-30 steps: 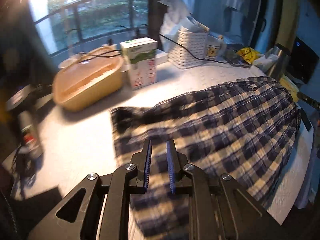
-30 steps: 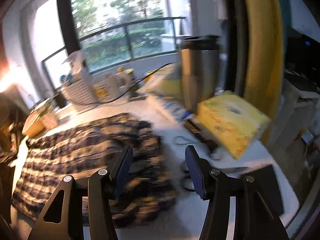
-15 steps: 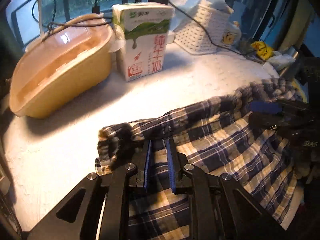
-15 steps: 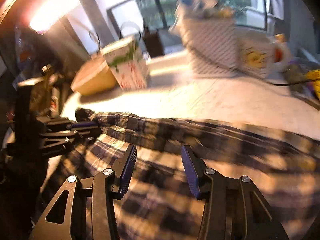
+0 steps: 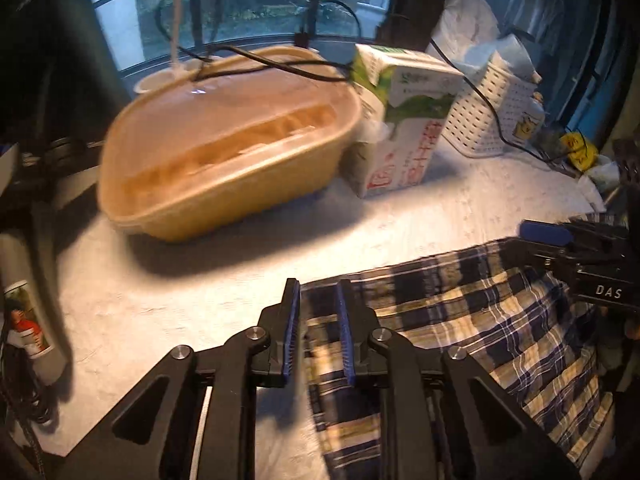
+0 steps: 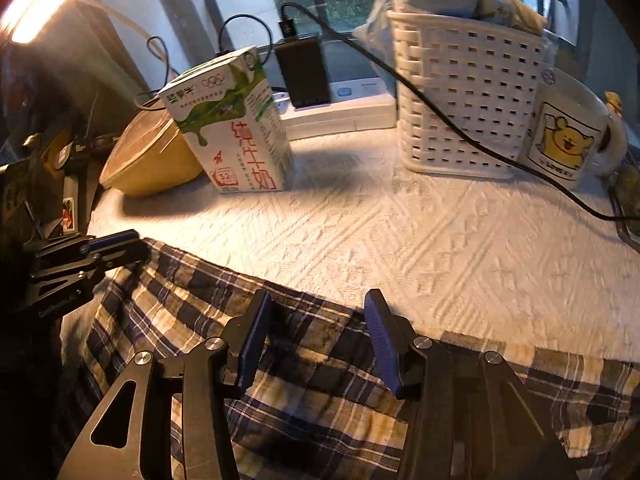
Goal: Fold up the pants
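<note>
Dark blue and cream plaid pants (image 5: 472,332) lie on a white textured tablecloth (image 6: 420,240). My left gripper (image 5: 317,300) hovers over the pants' left corner, its blue pads a narrow gap apart with the cloth edge showing between them, nothing clamped. It also shows at the left of the right wrist view (image 6: 112,246). My right gripper (image 6: 318,312) is open wide over the far edge of the pants (image 6: 280,360). It also shows at the right of the left wrist view (image 5: 560,236).
A tan lidded food container (image 5: 228,164), a milk carton (image 6: 236,128), a white woven basket (image 6: 468,96) and a bear mug (image 6: 568,136) stand along the back. A black cable (image 6: 460,128) crosses the table. A small bottle (image 5: 28,328) stands at the left edge.
Both grippers have moved to the pants' far edge, the left toward its left corner. The left jaws have opened slightly. The right jaws have opened wider. The bunched corner now lies flatter.
</note>
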`<state>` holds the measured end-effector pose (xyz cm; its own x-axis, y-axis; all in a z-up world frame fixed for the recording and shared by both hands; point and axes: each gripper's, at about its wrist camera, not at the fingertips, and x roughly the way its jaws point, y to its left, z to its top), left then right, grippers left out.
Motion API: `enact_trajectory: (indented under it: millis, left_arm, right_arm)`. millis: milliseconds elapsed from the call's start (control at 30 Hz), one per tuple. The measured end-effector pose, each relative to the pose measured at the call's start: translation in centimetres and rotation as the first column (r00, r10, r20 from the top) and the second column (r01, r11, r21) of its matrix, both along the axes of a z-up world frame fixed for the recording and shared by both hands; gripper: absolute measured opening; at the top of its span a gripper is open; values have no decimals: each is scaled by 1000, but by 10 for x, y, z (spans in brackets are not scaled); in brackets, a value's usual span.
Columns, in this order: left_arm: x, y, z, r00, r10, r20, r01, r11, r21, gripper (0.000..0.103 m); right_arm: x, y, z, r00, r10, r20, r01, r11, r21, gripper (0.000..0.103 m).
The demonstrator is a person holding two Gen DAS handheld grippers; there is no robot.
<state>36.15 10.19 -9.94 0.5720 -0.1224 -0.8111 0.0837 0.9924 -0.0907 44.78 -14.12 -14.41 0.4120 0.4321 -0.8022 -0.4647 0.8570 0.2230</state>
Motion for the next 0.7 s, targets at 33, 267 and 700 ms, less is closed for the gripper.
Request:
enact_trajectory:
  millis: [33,267,700]
  left_arm:
    - [-1,5,2,1000,13,3,-13,1000,2,22]
    - [-49,-15,28,995,-86,48,90,991,-94,24]
    - [-113,-68,-6,989,-127,-70,129,992,14,25]
  right_arm:
    - [-2,-3,3,1000,-18,6,18,1000,-2,51]
    - [-59,-28,36,995,36,92,-37,999,0,51]
    - [-170,-49,-8,979,164,122,-142,975,-174,51]
